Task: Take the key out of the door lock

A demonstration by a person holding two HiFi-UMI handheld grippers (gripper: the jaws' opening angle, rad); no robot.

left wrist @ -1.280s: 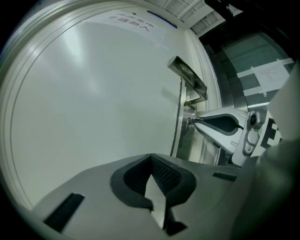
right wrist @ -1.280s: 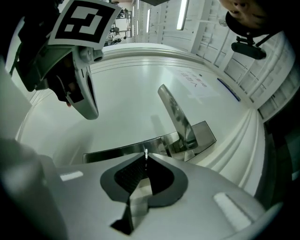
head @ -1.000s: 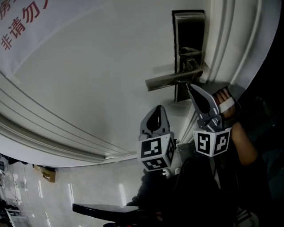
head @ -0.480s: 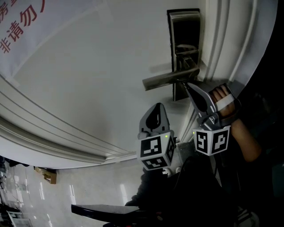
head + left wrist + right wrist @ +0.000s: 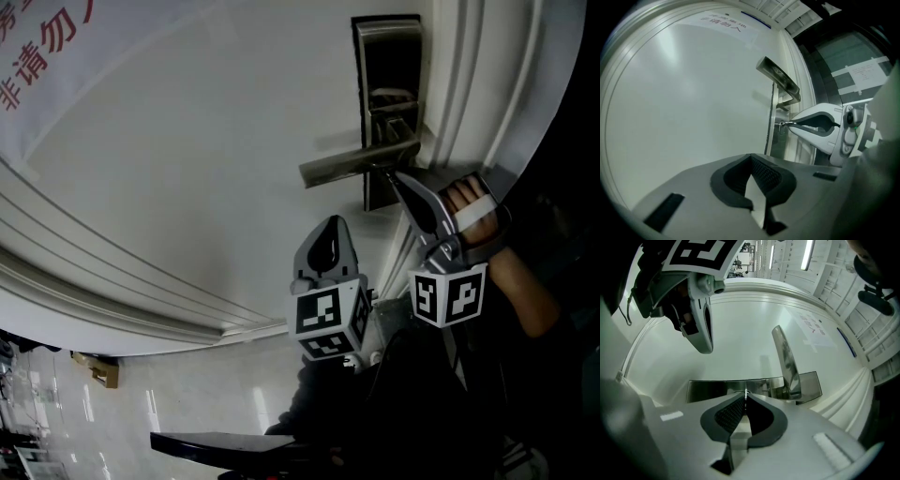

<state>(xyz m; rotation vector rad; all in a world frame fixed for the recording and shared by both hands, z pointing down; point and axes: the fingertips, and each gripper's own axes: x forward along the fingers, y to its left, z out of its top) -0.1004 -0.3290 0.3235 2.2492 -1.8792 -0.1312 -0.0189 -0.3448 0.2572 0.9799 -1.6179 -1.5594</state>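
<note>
On the white door, a dark metal lock plate carries a lever handle. Just below the handle, my right gripper presses its tips against the plate. In the right gripper view the right gripper is shut on the thin edge of the key, in front of the lock plate. From the left gripper view, the small key sits in the lock at the right gripper's tips. My left gripper hangs lower left, off the door, and the left gripper is shut on nothing.
Raised door-frame mouldings run along the right of the lock. A white sheet with red characters is stuck on the door at upper left. A person's hand holds the right gripper. Tiled floor shows below.
Almost nothing. The head view has drifted slightly, so the lock sits a little higher and further left. My right gripper stays shut at the keyhole; the left has not moved.
</note>
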